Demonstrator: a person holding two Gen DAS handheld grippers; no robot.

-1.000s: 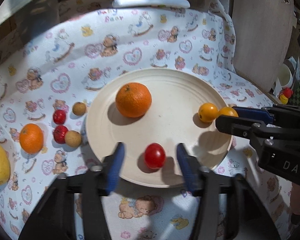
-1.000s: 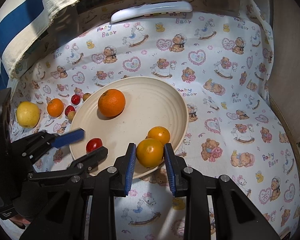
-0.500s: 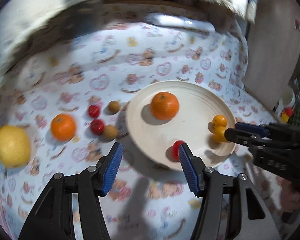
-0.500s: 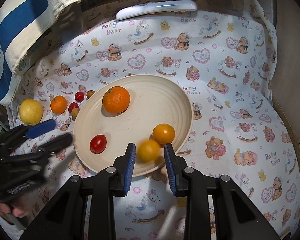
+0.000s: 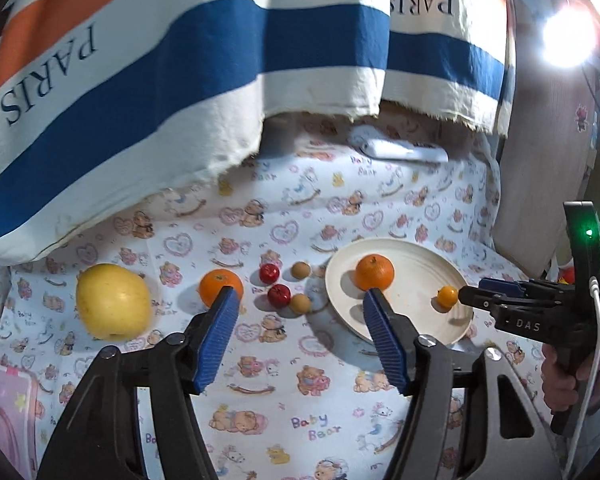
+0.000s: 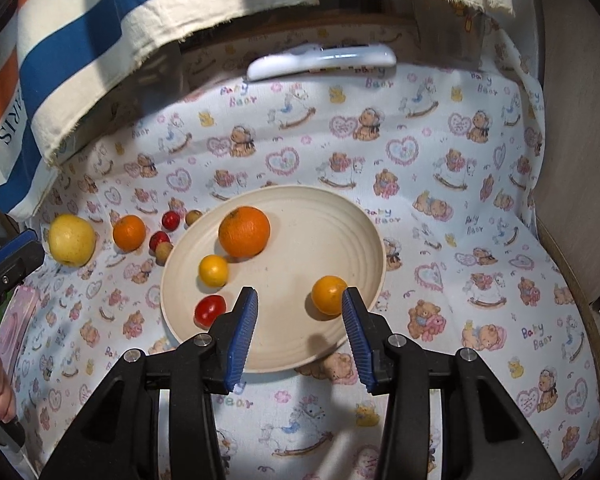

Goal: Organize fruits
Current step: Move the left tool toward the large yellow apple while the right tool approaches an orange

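Observation:
A cream plate [image 6: 324, 216] holds a large orange [image 6: 244, 231], two small yellow-orange fruits [image 6: 213, 270] [image 6: 329, 294] and a red cherry tomato [image 6: 209, 309]. Left of it on the cloth lie a yellow apple [image 6: 71, 239], a medium orange [image 6: 129, 232], two small red fruits [image 6: 171, 220] and two small brown fruits [image 6: 163, 249]. My right gripper [image 6: 298, 330] is open and empty over the plate's near edge. My left gripper [image 5: 300, 334] is open and empty, held high above the cloth left of the plate [image 5: 416, 264]. The right gripper also shows in the left wrist view [image 5: 470, 294].
A white remote [image 6: 320, 62] lies at the back of the cloth. A striped PARIS cloth [image 5: 140, 72] hangs over the back left. A pink item [image 5: 4, 412] lies at the near left edge. A brown panel [image 6: 572, 120] bounds the right side.
My right gripper opened and let go of a small orange fruit, which rolled left on the plate. My left gripper pulled back, up and left, away from the tomato.

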